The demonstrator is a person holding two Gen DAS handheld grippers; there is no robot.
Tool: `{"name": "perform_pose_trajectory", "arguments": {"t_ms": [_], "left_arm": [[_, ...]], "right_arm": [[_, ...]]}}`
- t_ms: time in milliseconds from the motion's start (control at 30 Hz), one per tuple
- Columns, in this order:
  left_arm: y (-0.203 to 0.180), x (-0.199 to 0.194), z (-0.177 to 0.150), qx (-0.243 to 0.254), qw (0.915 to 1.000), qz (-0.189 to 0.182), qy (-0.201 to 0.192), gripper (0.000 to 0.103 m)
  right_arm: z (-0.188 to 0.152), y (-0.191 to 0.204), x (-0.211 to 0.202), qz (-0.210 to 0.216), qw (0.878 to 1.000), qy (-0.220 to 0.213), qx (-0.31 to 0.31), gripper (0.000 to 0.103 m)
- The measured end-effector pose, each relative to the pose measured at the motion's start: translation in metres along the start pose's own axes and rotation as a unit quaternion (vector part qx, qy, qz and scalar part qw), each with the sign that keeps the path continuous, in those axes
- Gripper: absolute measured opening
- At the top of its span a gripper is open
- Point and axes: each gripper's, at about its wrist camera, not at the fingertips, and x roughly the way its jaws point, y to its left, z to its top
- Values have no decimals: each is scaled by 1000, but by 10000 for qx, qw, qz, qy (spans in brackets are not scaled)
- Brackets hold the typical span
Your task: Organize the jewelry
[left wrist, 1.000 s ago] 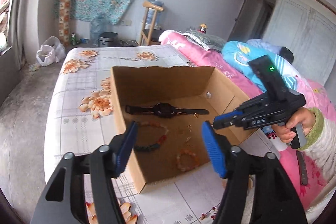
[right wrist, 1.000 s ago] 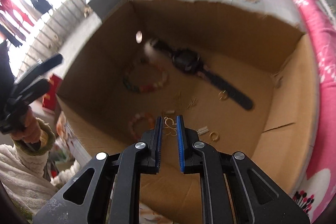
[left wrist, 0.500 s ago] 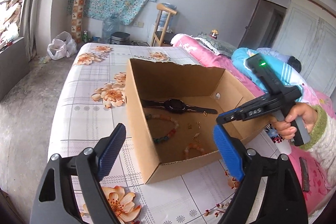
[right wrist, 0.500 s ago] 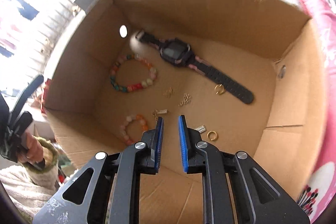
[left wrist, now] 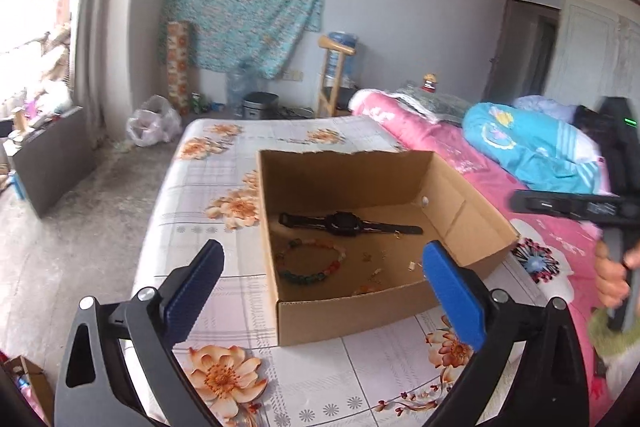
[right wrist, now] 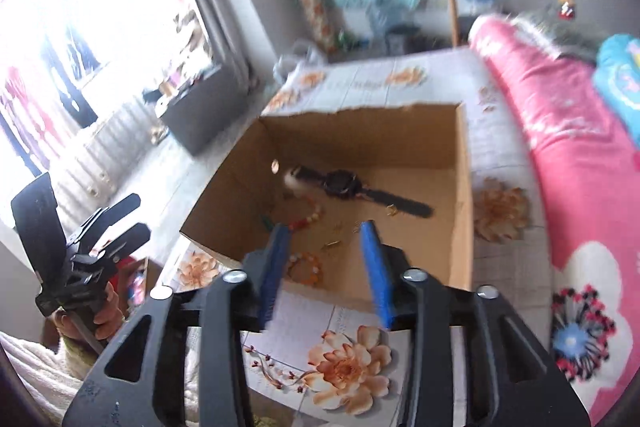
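Floral-clothed tabletop (left wrist: pixel 208 183) now fills more of both views, since the right gripper (right wrist: pixel 328 267) has lifted out of the cardboard box (left wrist: pixel 472 223) with jaws opening on nothing, the left gripper (left wrist: pixel 320 291) is spread wide and empty, and the jewelry, watch (left wrist: pixel 344 223) and bead bracelet (left wrist: pixel 312 263) included, lies in the box ahead, suggesting the sorting is done.

I have pulled my right tongs (right wrist: pixel 325 259) up and back out of the box (right wrist: pixel 464 187); a second ago they hung nearly shut just over the small gold bits on its floor, and now they sit above its near wall, jaws opening with nothing between them. My left tongs (left wrist: pixel 322 281) have drawn back too, so the box lies farther ahead of them, and their jaws are opening wide, empty.
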Motion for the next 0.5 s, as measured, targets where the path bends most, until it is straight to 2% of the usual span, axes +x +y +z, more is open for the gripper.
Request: {"name": "perform_pose_trajectory", "arguments": {"t_ms": [133, 200, 300, 367, 433, 500], "left_arm": [[-12, -3, -4, 146, 9971, 742, 90, 97], [-17, 2, -8, 265, 9956, 860, 258, 97], [-23, 14, -14, 294, 9942, 778, 689, 97], [-28, 24, -19, 304, 9913, 861, 947, 97], [-32, 34, -25, 208, 9888, 944, 1141, 97], [-33, 43, -30, 31, 9871, 872, 1342, 97]], "right_arm": [[-18, 5, -27, -154, 9991, -364, 118, 78], [-28, 3, -25, -289, 9984, -396, 279, 85], [-42, 1, -11, -664, 9968, -188, 398, 88], [-49, 0, 6, -893, 9950, 53, 447, 89], [-55, -1, 16, -1023, 9934, 195, 488, 91], [-60, 0, 26, -1140, 9919, 304, 479, 92]]}}
